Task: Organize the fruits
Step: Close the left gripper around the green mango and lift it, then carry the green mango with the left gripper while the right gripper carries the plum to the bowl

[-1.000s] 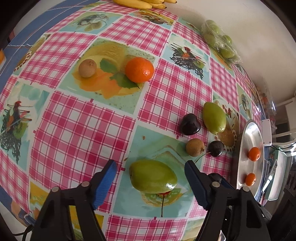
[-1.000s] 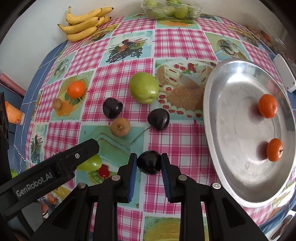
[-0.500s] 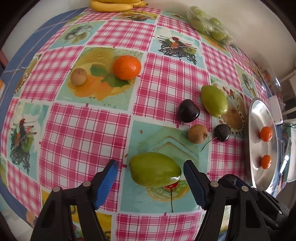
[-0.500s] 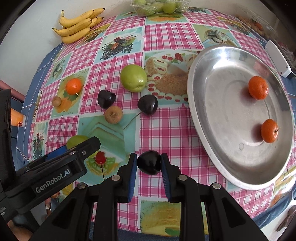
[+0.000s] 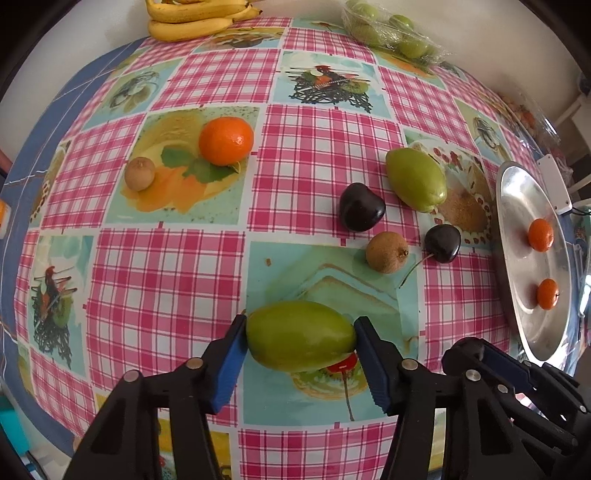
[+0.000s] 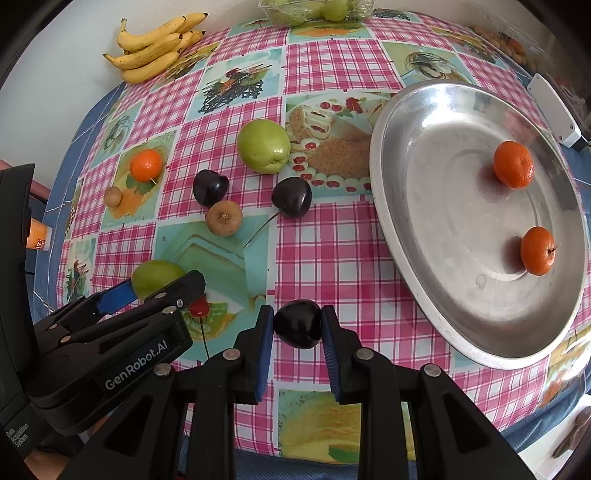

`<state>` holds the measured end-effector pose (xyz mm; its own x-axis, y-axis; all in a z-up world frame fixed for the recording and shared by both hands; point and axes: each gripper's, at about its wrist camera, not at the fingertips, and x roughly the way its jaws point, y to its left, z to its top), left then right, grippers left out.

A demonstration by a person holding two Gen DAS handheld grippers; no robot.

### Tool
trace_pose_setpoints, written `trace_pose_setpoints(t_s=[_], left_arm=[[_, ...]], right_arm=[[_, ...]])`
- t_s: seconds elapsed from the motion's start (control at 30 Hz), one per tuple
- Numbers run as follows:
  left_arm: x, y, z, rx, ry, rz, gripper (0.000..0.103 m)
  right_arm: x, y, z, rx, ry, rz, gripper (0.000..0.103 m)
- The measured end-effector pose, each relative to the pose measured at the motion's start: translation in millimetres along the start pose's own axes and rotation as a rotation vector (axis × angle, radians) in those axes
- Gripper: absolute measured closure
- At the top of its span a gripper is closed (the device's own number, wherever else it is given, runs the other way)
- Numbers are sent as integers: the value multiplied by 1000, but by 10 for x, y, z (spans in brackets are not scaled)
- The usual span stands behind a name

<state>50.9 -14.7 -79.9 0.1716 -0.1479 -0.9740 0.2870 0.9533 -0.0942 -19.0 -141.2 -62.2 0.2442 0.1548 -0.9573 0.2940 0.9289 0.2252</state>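
the left gripper [image 5: 300, 336] points down at the checked tablecloth [image 5: 166, 280] with its jaws closing; a green oblong fruit [image 5: 300, 334] lies between the blue pads [image 5: 231, 356], and both pads already touch its two ends. the fruit sits on a printed cake square, over a printed cherry.

the right gripper [image 6: 297, 325] is clamped narrow on a dark plum [image 6: 297, 324], held between its blue pads above the pink check just left of the metal tray [image 6: 424, 258]. in the right wrist view the left gripper shows at lower left, close beside the right one, with the green fruit partly hidden behind it.

the tray lies at the right side of the table and holds two mandarins [image 6: 513, 164], well apart from each other. loose on the cloth in the middle are a second green fruit [image 6: 263, 146], a dark plum [image 6: 210, 186] to its left, a dark stemmed plum [image 6: 291, 196], and a brown kiwi [image 6: 224, 217] between and below the two plums. farther left a third mandarin [image 6: 146, 165] sits near a smaller kiwi [image 6: 112, 195].

at the far edge, by the wall, lie a bunch of bananas [image 6: 155, 48] and a wrapped pack of green fruit [image 6: 314, 9]. a white device [image 6: 554, 110] lies beyond the tray.
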Motion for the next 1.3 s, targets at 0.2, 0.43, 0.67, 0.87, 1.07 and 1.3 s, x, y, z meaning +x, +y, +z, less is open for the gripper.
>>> trace_pose_setpoints(t_s=[0.2, 0.43, 0.67, 0.87, 1.07, 1.3], left_arm=[[-4, -19, 0, -9, -3, -8, 42], [-115, 41, 9, -39, -40, -35, 42], [-420, 24, 48, -34, -117, -69, 42], [-538, -33, 44, -20, -156, -90, 42], [-538, -135, 68, 5, -151, -104, 42], [-542, -363, 107, 64, -159, -131, 42]], right_arm=[[3, 8, 7, 0, 0, 2, 76], [-83, 13, 31, 2, -29, 16, 76], [-252, -10, 47, 10, -83, 39, 76], [-312, -98, 67, 36, -101, 40, 76], [-386, -364, 95, 124, -129, 28, 76], [-484, -803, 122, 250, -163, -37, 76]])
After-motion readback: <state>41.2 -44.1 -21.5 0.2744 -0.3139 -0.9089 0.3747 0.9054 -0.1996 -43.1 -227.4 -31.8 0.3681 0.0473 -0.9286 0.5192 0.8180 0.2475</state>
